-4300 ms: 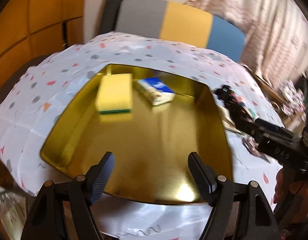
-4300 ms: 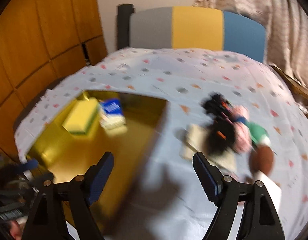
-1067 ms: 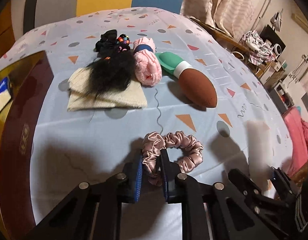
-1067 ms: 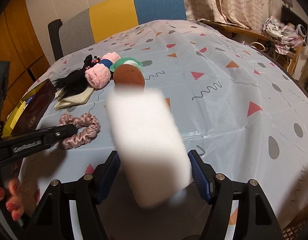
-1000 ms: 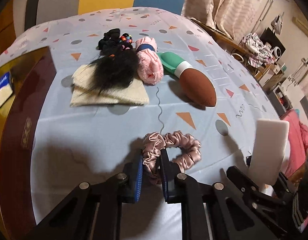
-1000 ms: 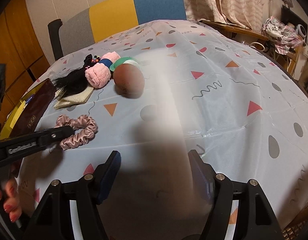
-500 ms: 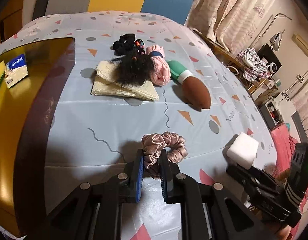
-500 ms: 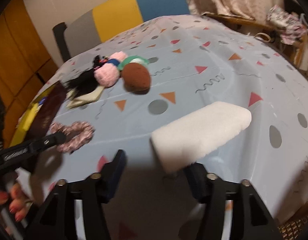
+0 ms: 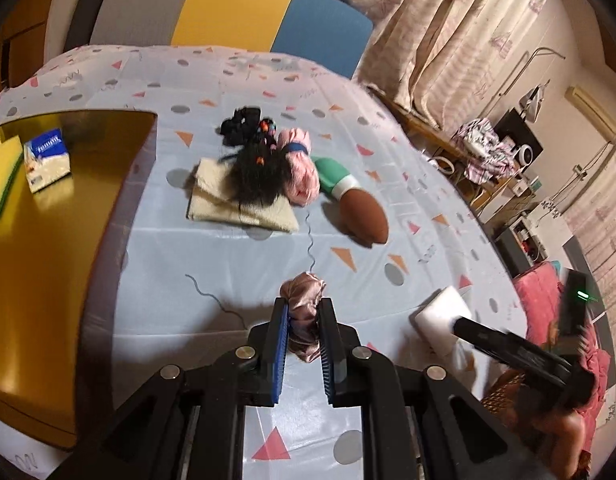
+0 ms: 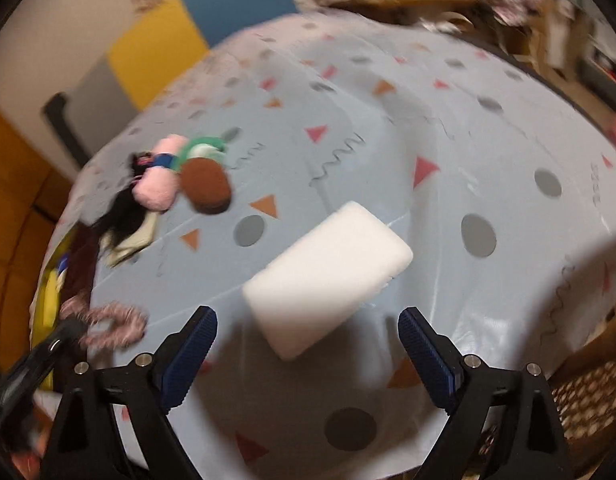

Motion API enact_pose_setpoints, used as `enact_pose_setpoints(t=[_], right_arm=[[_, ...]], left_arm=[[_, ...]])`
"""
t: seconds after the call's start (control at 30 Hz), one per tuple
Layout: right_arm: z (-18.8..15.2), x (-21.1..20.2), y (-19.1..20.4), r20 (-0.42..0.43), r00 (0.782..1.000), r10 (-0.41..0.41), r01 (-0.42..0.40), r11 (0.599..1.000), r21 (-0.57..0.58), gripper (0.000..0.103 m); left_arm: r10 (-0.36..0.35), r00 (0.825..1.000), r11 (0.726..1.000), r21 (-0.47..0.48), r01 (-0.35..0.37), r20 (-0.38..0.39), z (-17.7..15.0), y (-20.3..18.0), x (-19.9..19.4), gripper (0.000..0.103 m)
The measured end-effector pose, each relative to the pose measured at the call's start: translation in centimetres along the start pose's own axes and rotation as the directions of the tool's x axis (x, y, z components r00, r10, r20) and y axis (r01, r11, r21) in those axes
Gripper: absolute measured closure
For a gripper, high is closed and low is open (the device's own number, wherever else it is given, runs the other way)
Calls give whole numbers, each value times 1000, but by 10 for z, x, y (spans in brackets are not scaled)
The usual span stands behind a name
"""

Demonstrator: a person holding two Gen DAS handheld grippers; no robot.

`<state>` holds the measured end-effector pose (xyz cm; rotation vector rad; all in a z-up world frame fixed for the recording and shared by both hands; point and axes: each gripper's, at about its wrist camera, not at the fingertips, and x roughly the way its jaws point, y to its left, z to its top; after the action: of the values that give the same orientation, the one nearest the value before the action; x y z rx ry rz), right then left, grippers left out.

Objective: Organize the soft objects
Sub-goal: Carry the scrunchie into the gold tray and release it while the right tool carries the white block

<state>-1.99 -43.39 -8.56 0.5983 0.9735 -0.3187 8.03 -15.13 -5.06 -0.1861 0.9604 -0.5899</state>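
The table point(image 9: 156, 264) in its patterned cloth fills both of my views. At nine o'clock in my left view lies the gold tray point(image 9: 48, 272), holding a yellow sponge point(image 9: 0, 176) and a tissue pack point(image 9: 47, 160) up toward ten o'clock. At twelve o'clock, well apart from the tray, is the heap I have yet to sort: a cream cloth point(image 9: 236, 204) under a black hairpiece point(image 9: 260, 176), a pink roll point(image 9: 300, 176) touching it, and a brown-tipped green pouch point(image 9: 356, 208) toward one o'clock.

My left gripper point(image 9: 304, 340) is closed narrow on the pink scrunchie point(image 9: 304, 312), which is bunched between the pads and looks lifted off the cloth, at six o'clock. My right gripper point(image 10: 308, 344) stands wide, and the white sponge block point(image 10: 328, 272) sits tilted between and just ahead of its fingers, near the table's edge. I can't tell whether the block rests on the cloth or is loose in the air.

My worries, as I judge it:
- The satin scrunchie is slippery, and only a fold is pinched. A quick swing toward the tray could shake it free.
- The block is light and springy. If I close off-centre it may squirt out and go over the edge.
- My right view is blurred, so I am moving fast, and I could misjudge the grab.
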Motion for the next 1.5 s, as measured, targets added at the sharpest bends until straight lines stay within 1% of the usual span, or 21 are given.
enact_pose_setpoints(t=[0.1, 0.17, 0.2, 0.23, 0.27, 0.3, 0.33, 0.37, 0.43, 0.47, 0.57, 0.67, 0.8, 0.87, 0.97, 1.13, 1.27, 1.33, 1.5], right_arm=[[11, 12, 6, -10, 1000, -13, 14, 996, 89, 10], [18, 24, 19, -15, 997, -71, 72, 995, 71, 10], [19, 31, 24, -24, 995, -100, 101, 993, 64, 13], [21, 37, 25, -33, 994, -107, 109, 992, 67, 15], [20, 41, 27, -27, 991, -131, 133, 989, 64, 15], [20, 42, 29, -5, 987, -159, 159, 986, 44, 23], [19, 43, 34, 13, 981, -195, 195, 981, 11, 34], [18, 44, 36, 25, 977, -212, 213, 977, -10, 35], [15, 43, 35, 41, 976, -212, 214, 977, -27, 39], [14, 41, 34, 48, 978, -203, 205, 978, -34, 40], [12, 36, 28, 60, 990, -131, 132, 991, -13, 42], [9, 33, 27, 70, 994, -82, 81, 997, 7, 43], [4, 32, 35, 77, 996, -53, 52, 999, 10, 43], [1, 29, 39, 81, 996, -37, 37, 999, 4, 43], [-2, 24, 48, 87, 996, -8, 9, 1000, -10, 43], [-9, 15, 67, 94, 995, 44, -41, 998, -39, 43], [-18, 8, 87, 91, 992, 90, -83, 994, -72, 43], [-22, 6, 96, 88, 990, 109, -101, 991, -86, 43], [-31, -1, 116, 87, 985, 149, -138, 983, -122, 43]], left_arm=[[-14, 1000, 1000, -9, 15, 22, 3, 6, -12, 90], [-19, 999, 1000, -19, 20, 32, 4, 13, -20, 90], [-21, 999, 999, -25, 22, 36, 5, 16, -23, 90], [-21, 999, 999, -32, 22, 40, 5, 21, -27, 90], [-22, 999, 999, -38, 23, 43, 5, 24, -29, 90], [-24, 999, 999, -48, 26, 46, 5, 29, -32, 90], [-26, 998, 998, -60, 29, 49, 5, 34, -35, 90], [-28, 998, 997, -69, 31, 53, 5, 39, -37, 90], [-32, 998, 996, -85, 38, 61, 6, 47, -43, 90], [-34, 997, 995, -92, 40, 65, 6, 50, -45, 90], [-43, 996, 993, -105, 52, 84, 10, 59, -55, 90], [-51, 993, 991, -119, 63, 107, 15, 68, -65, 90], [-48, 990, 988, -137, 67, 132, 24, 79, -75, 90], [-34, 989, 990, -130, 52, 141, 27, 83, -79, 90], [7, 988, 993, -118, 11, 153, 31, 95, -89, 90], [98, 978, 983, -173, -66, 184, 35, 137, -107, 90], [168, 968, 966, -225, -124, 188, 35, 171, -115, 90], [212, 960, 953, -255, -162, 183, 33, 191, -117, 90], [291, 942, 920, -319, -229, 164, 29, 229, -120, 90]])
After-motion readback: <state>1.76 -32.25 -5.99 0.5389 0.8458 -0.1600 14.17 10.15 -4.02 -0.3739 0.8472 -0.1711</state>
